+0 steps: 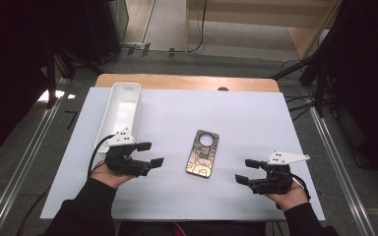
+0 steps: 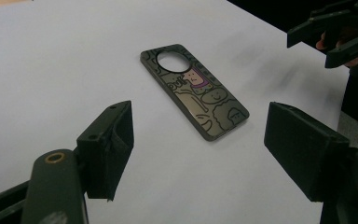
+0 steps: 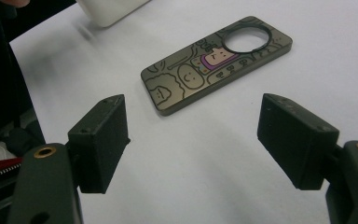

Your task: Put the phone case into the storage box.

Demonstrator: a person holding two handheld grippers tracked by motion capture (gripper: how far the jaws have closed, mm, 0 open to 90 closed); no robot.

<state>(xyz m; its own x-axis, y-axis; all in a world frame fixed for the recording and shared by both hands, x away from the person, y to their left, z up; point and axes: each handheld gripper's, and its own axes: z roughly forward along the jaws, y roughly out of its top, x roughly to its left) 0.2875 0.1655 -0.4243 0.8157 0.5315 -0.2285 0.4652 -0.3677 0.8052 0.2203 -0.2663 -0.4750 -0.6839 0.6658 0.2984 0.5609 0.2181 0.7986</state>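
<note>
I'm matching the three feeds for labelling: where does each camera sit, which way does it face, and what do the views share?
High view: above the person's side, looking forward and down at the table; forearms, hands and both hand-held grippers show.
Left gripper view: rides the left hand-held gripper, facing the phone case; its open jaws and the other gripper show.
Right gripper view: rides the right hand-held gripper, facing the case; open jaws show.
Shared: the case, flat on the white sheet.

A dark cartoon-printed phone case [image 1: 203, 153] with a round hole lies flat mid-table, untouched.
</note>
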